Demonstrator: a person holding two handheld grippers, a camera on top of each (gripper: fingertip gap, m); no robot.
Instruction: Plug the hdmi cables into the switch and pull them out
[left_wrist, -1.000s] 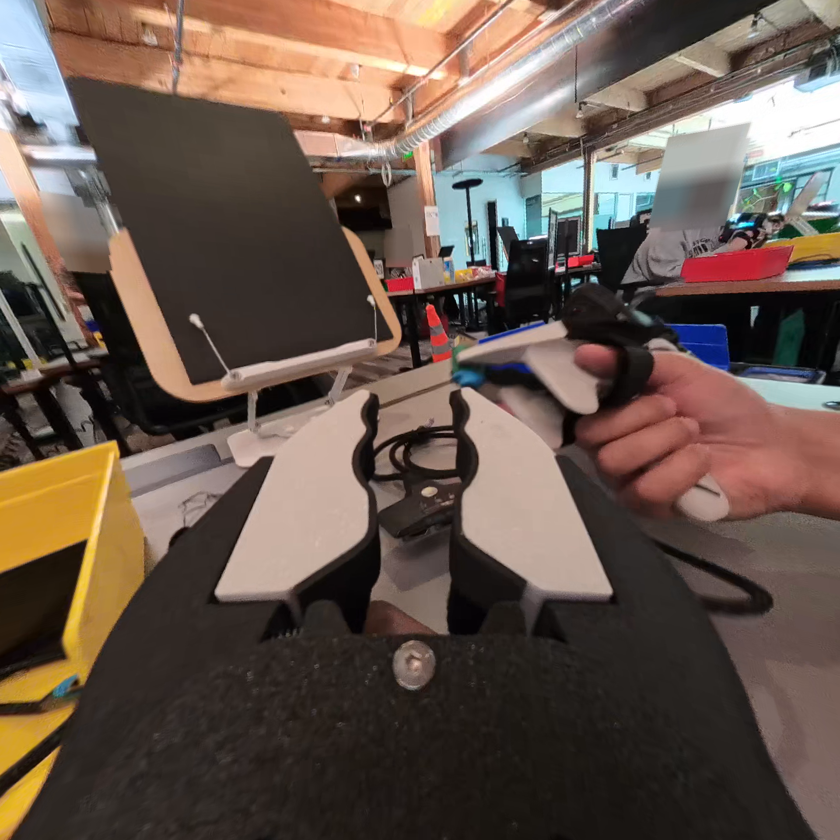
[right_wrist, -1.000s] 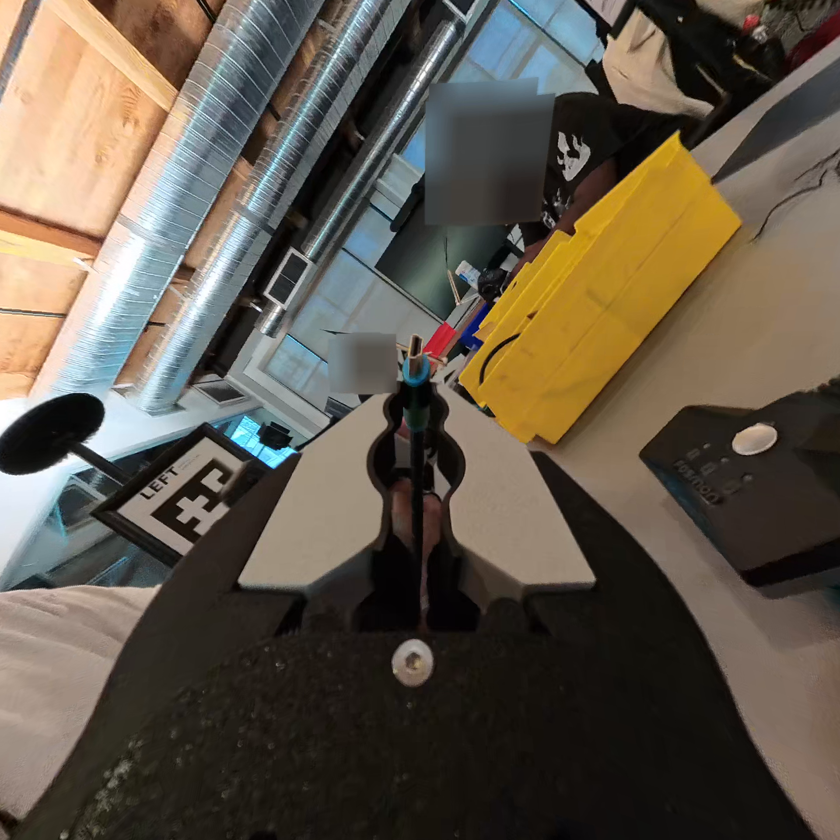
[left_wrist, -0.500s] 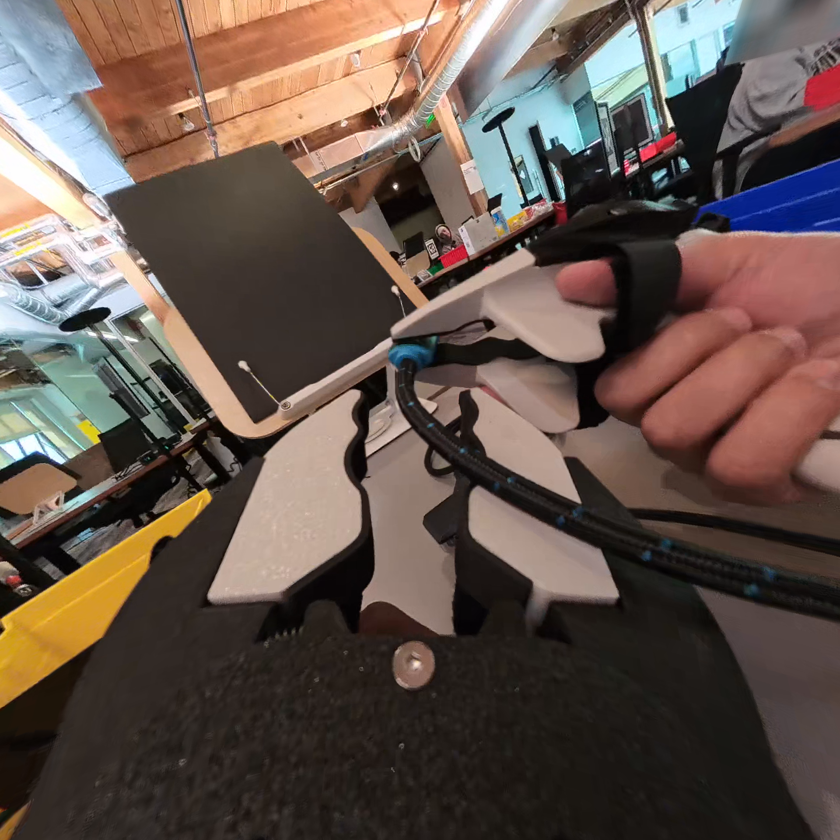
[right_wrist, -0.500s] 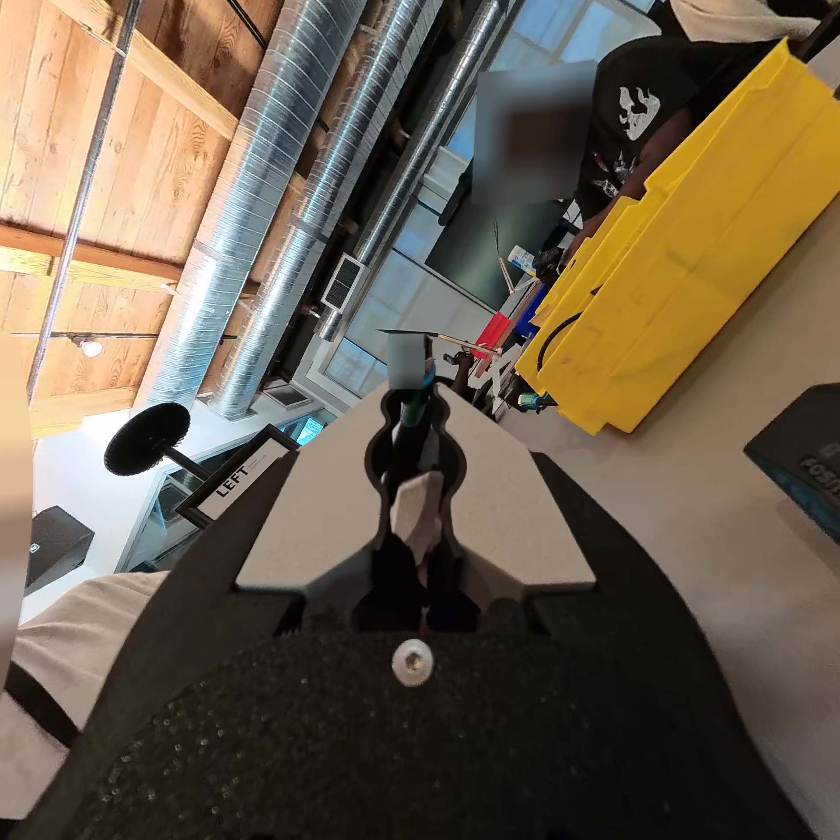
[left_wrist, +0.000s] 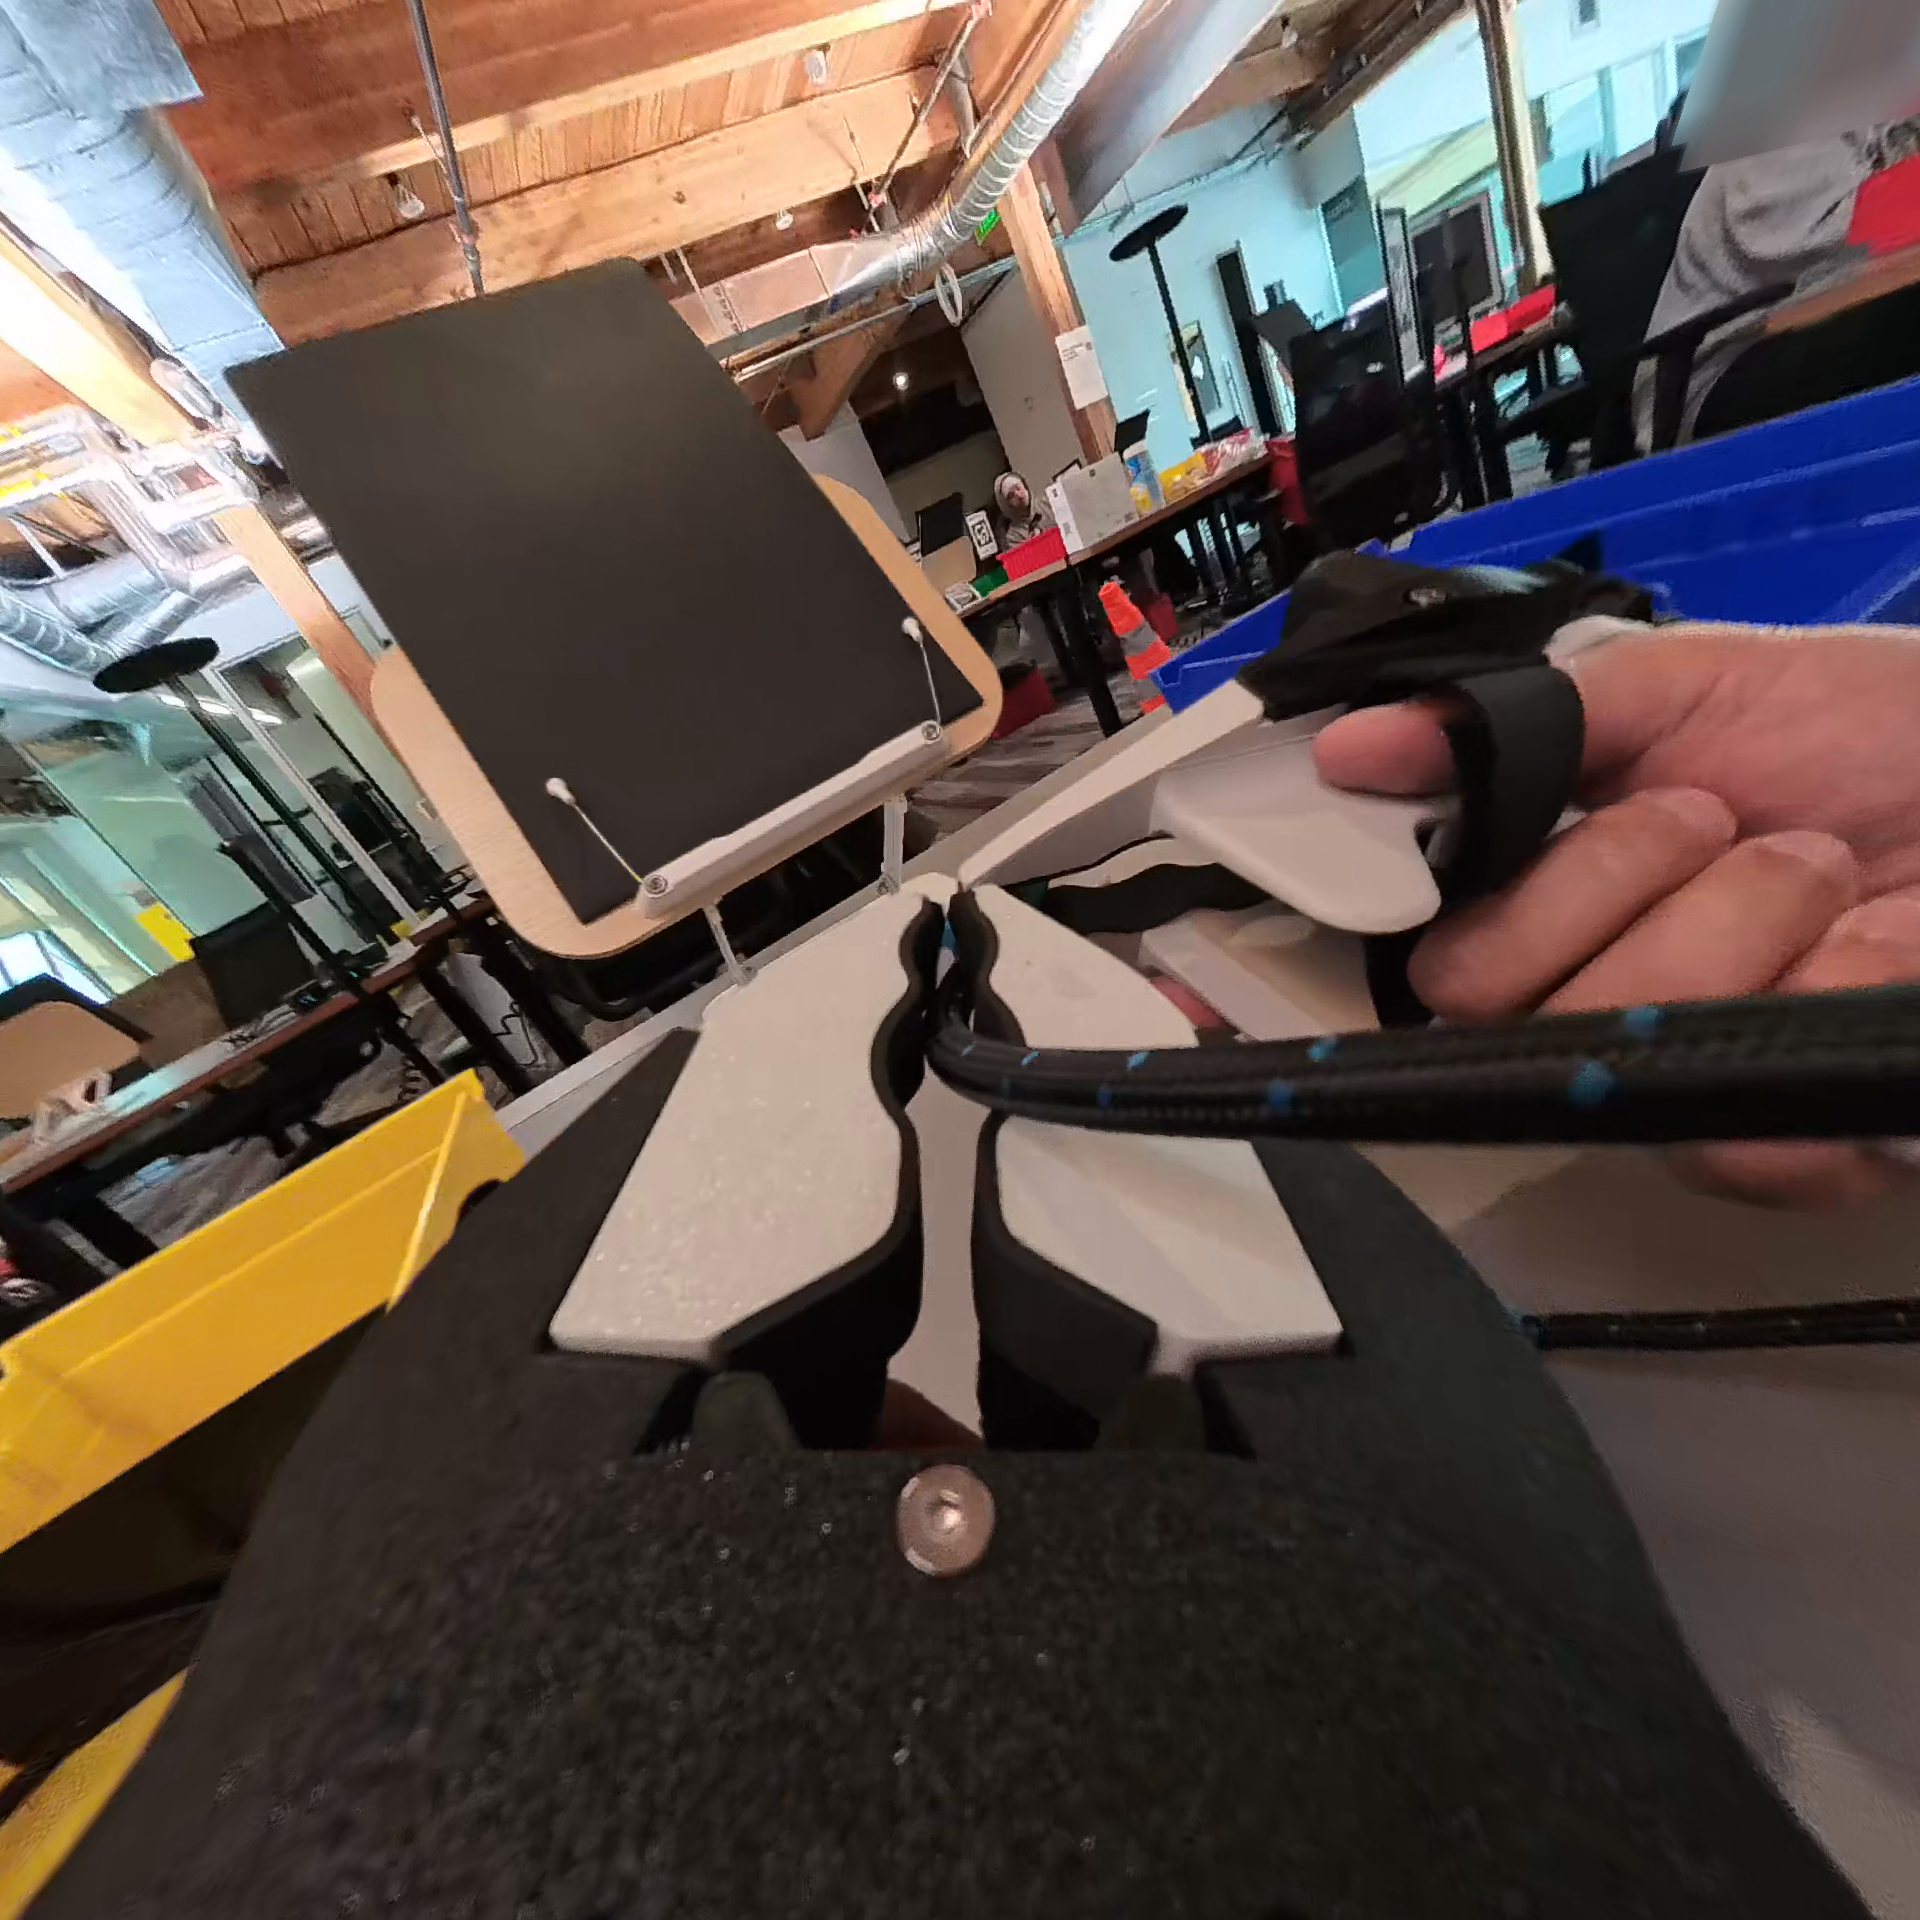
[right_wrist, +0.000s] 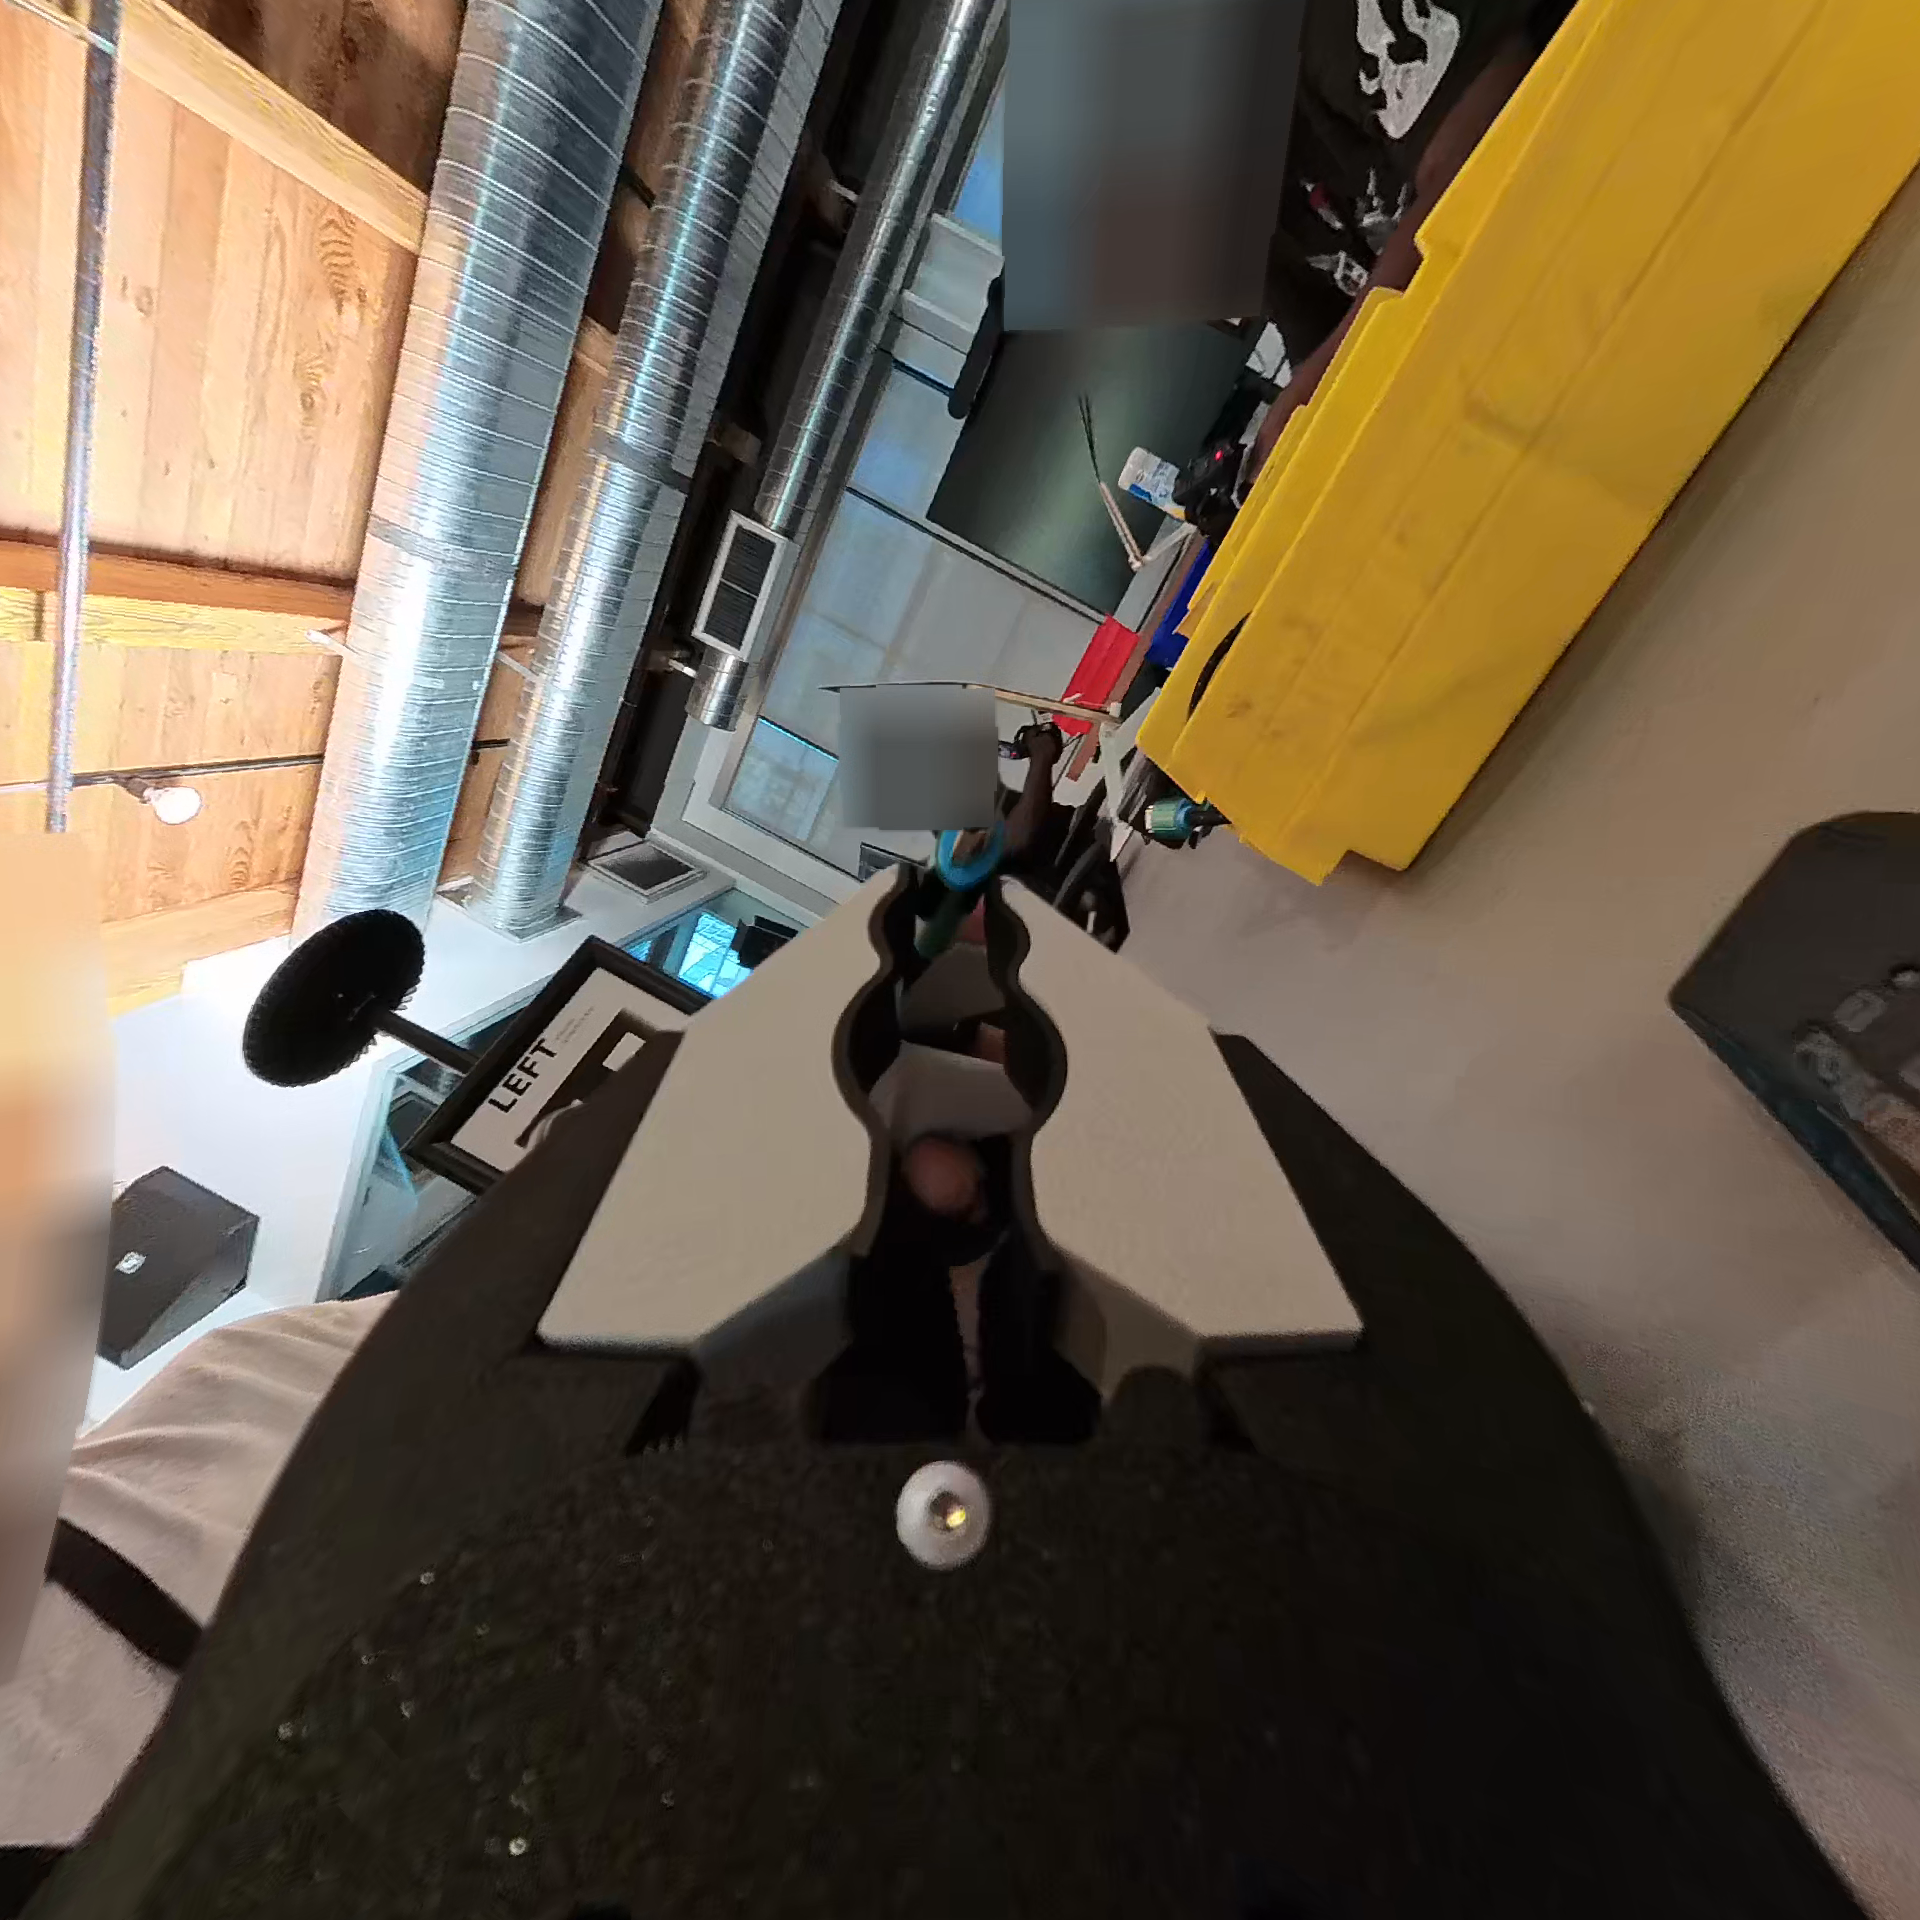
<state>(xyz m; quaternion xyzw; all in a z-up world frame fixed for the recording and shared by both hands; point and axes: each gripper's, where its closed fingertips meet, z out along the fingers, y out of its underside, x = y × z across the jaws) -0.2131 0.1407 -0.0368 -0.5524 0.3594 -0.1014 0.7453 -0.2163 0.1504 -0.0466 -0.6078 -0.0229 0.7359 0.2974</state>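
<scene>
L gripper (left_wrist: 948, 914) jaws clamped on braided HDMI cable (left_wrist: 1455, 1081), R gripper (right_wrist: 951, 883) jaws narrow, gripping its plug end

Bright daylight from windows, strong wide-angle bending at edges, near foreground soft, right view slightly motion-blurred.

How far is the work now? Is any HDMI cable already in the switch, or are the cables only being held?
Nothing looks plugged in yet. In hand: the left gripper is shut on the braided cable, and the right gripper pinches the same cable's blue-collared plug end, raised above the table. The switch lies on the table beside them; its ports are not visible. Left to do: insert the plugs, then pull them out.
</scene>
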